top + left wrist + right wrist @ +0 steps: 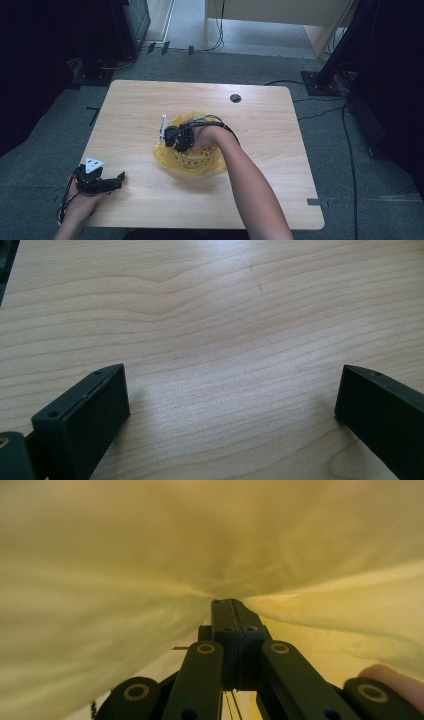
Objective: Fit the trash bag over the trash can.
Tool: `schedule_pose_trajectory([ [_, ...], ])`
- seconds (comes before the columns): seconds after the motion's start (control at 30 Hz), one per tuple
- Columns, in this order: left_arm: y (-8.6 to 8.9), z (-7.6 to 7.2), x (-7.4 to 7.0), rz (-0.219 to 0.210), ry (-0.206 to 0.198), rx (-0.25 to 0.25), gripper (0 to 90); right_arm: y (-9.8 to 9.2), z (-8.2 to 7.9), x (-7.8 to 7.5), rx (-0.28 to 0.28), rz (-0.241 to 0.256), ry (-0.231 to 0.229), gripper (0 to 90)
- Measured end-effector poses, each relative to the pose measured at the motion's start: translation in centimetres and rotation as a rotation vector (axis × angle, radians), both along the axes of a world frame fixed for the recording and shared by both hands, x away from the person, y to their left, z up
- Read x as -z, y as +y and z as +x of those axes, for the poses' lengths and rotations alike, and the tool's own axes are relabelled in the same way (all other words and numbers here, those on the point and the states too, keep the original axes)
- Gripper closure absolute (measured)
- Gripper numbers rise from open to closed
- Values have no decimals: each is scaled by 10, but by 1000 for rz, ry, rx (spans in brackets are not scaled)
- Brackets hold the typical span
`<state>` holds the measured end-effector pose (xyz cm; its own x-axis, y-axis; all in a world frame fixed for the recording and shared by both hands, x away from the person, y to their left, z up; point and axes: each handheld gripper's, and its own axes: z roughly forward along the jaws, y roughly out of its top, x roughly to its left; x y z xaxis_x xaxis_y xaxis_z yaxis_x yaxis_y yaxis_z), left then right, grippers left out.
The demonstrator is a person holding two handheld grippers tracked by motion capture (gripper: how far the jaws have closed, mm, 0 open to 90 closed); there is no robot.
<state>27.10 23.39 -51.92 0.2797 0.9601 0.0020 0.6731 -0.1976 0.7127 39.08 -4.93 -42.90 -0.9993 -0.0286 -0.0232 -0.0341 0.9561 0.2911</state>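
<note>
Yellow bag pinched in right gripper

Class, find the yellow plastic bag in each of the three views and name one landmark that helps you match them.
High view: the yellow plastic bag lies mid-table, under the right claw.
Left gripper view: not in it; open jaws over bare wooden table.
Right gripper view: the bag's film surrounds the shut jaws, which pinch a fold.
Shared landmark: the right claw on the bag, in the high and right gripper views.
</note>
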Motion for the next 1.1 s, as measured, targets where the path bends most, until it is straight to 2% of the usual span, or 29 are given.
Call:
schedule_pose_trajectory([
  [0.1,0,0,0,0,0,0,6,0,1,0,-4,5,8,900],
  [0.23,0,0,0,0,-1,0,6,1,-2,-5,-10,-4,-6,883],
  [0.37,0,0,0,0,-2,0,6,-5,-7,-27,-52,35,-29,892],
  [0.47,0,0,0,0,-1,0,6,-12,-13,-43,-119,49,-48,900],
  [0.57,0,0,0,0,1,1,6,-20,-22,-50,-207,0,-37,900],
  [0.67,0,0,0,1,2,0,6,-26,-25,-49,-218,-67,18,900],
  [0.87,0,0,0,0,0,-1,6,-22,-24,-35,-164,-177,85,900],
  [1.03,0,0,0,0,-1,-2,6,-18,-20,-24,-120,-239,161,900],
  [1.1,0,0,0,0,-1,-2,7,-17,-16,-21,-98,-245,185,900],
])
